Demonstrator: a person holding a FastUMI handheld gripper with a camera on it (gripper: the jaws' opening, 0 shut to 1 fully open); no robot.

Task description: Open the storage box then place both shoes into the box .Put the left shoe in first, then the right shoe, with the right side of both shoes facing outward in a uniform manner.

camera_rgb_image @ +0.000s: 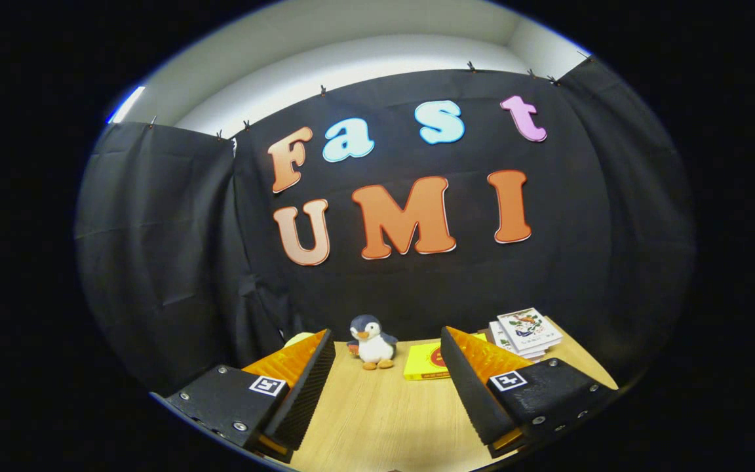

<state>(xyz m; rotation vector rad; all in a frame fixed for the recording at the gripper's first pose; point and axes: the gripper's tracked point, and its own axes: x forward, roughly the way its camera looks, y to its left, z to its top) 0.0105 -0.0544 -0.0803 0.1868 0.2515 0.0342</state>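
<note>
Storage box and shoes lie outside this forward view; tongs (384, 387) gape empty above the surface (377, 419), penguin toy (372, 342) just beyond them

Orange-and-black ribbed gripper (387, 383) fingers spread apart over pale wood table (384, 419); grey-white plush penguin (372, 342); yellow flat box (425, 362), red emblem.
</note>
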